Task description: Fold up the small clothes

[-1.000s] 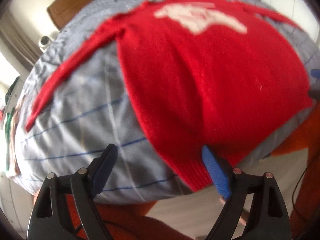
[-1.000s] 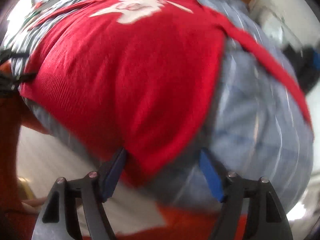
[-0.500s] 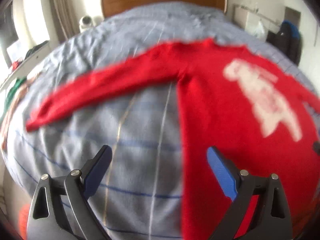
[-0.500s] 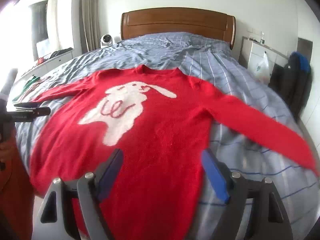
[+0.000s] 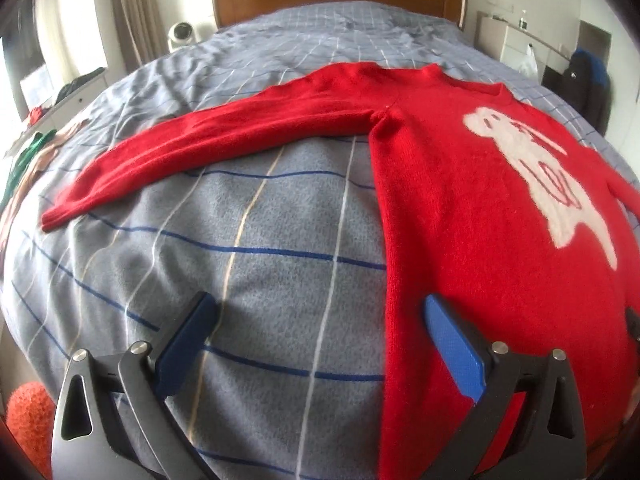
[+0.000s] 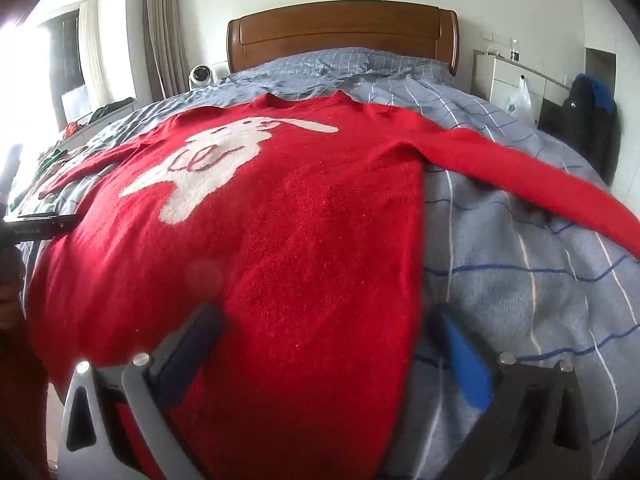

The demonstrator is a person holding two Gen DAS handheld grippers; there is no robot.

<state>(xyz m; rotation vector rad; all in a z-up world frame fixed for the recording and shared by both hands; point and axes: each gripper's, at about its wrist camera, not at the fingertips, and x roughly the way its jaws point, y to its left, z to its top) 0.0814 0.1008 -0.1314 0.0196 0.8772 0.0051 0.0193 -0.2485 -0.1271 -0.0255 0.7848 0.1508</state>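
A red sweater (image 5: 460, 220) with a white rabbit figure (image 5: 540, 168) lies flat, front up, on the bed. One sleeve (image 5: 220, 140) stretches out to the left, the other sleeve (image 6: 520, 176) to the right. My left gripper (image 5: 318, 304) hovers over the sweater's left side edge with its jaws opening and nothing pinched. Over the right side edge near the hem, my right gripper (image 6: 324, 314) is also opening its jaws, and the red knit (image 6: 300, 220) lies loose beneath them.
The bed cover (image 5: 240, 280) is grey with blue and white lines, and a wooden headboard (image 6: 340, 32) stands at the far end. A white round device (image 6: 200, 76) sits left of the bed. A white cabinet (image 6: 516, 80) and a dark jacket (image 6: 592, 128) are at the right.
Both grippers have pulled away from the sweater's lower corners and spread their jaws wider. The views have swung from the hem to the whole sweater lying flat.
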